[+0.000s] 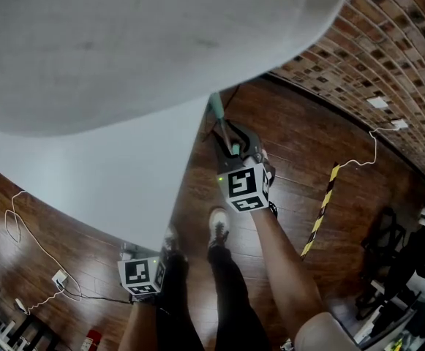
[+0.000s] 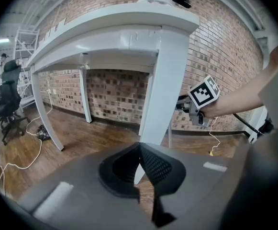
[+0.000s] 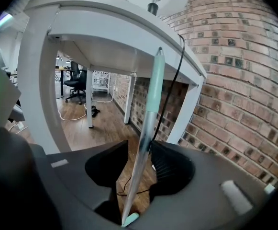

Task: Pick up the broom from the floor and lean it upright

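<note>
The broom handle point(image 3: 148, 123), silver with a teal grip, stands nearly upright, its top resting against the edge of the white table point(image 3: 105, 28). My right gripper point(image 3: 139, 143) is open around it: the handle runs between the jaws close to the right pad, with a gap on the left. In the head view the right gripper point(image 1: 232, 141) sits at the table's corner with the teal handle point(image 1: 216, 106) rising past it. The broom's head is hidden. My left gripper point(image 2: 139, 146) hangs low beside the table leg point(image 2: 170, 71), shut with nothing in it; the head view shows the left gripper point(image 1: 130, 253) at the person's left leg.
A brick wall point(image 1: 388, 42) runs behind the table. A yellow-and-black strip point(image 1: 322, 207) and a white cable point(image 1: 22, 232) lie on the wooden floor. A black cable point(image 3: 174, 80) hangs from the table beside the broom. An office chair point(image 2: 7, 99) stands at the far left.
</note>
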The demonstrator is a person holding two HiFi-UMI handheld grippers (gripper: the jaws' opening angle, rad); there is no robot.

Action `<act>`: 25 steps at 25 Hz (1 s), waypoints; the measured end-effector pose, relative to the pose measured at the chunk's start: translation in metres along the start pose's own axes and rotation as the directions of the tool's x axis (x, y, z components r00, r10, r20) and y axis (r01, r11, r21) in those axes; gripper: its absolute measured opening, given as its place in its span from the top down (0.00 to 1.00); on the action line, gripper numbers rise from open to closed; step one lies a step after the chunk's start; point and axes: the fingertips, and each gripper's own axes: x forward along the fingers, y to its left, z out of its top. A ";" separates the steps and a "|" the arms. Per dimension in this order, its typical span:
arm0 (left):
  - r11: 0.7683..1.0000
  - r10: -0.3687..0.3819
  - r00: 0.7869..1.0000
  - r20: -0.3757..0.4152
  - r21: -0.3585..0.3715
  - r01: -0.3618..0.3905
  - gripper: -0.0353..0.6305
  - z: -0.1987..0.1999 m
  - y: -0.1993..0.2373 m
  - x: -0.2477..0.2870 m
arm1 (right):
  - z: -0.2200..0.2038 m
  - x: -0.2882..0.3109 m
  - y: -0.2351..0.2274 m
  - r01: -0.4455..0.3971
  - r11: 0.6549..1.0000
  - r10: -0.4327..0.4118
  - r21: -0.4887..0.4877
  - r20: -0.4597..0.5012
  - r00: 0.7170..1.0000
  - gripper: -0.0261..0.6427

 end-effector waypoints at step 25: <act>0.999 -0.026 0.999 0.036 0.040 0.025 0.95 0.024 0.021 -0.020 | -0.033 -0.093 0.012 0.179 0.966 -0.174 0.184 -0.048 0.984 0.94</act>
